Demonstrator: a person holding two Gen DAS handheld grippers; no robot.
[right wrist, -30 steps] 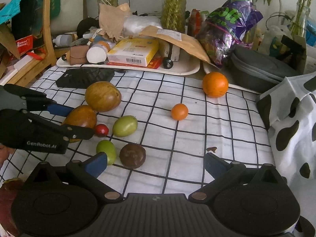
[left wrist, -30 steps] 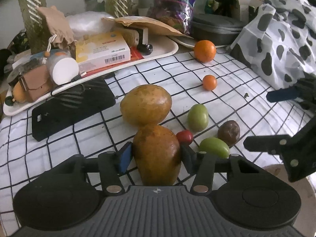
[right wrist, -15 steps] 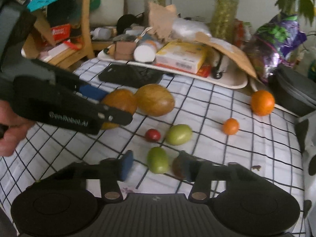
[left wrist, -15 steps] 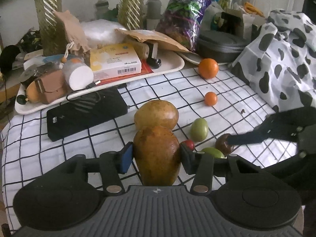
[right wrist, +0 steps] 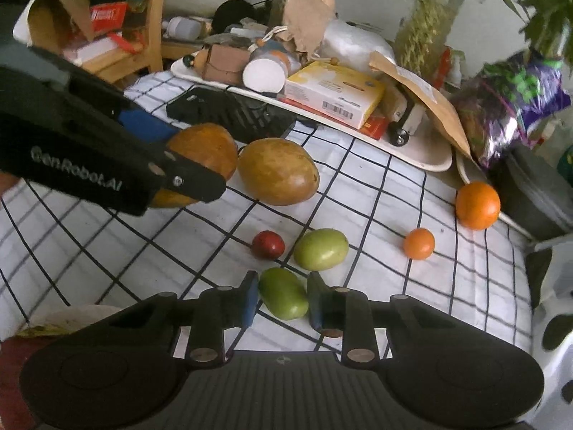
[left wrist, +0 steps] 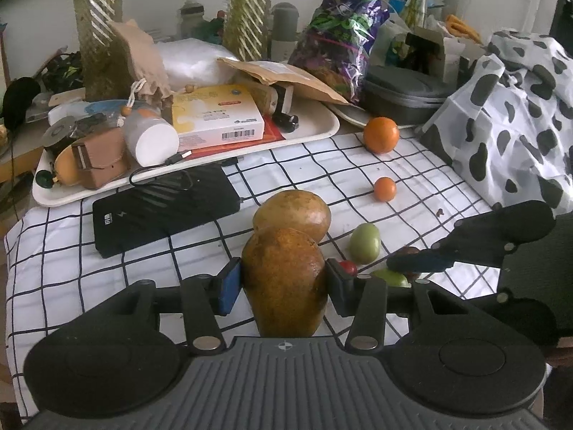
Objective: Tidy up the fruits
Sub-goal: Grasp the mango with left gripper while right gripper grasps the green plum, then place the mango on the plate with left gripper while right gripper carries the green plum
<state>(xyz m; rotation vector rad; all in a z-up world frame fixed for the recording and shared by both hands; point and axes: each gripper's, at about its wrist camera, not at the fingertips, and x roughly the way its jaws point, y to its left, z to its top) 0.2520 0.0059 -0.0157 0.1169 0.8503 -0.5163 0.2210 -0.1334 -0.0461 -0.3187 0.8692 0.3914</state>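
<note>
Left wrist view: checked cloth (left wrist: 71, 268), cluttered tray (left wrist: 322, 122) behind. Left gripper (left wrist: 283, 283) pinches mango (left wrist: 284, 279); right gripper (right wrist: 283, 299) closed around green fruit (right wrist: 284, 297) near mango.

a home: cluttered tray (left wrist: 315, 132), houseplants (right wrist: 429, 25), checked tablecloth (left wrist: 322, 165).

From my remote station I read "GenRobot.AI" in pale letters along the left black hand-held gripper (right wrist: 200, 165); the flat yellow-and-white cardboard box (right wrist: 333, 93) carries a barcode, its digits illegible.
</note>
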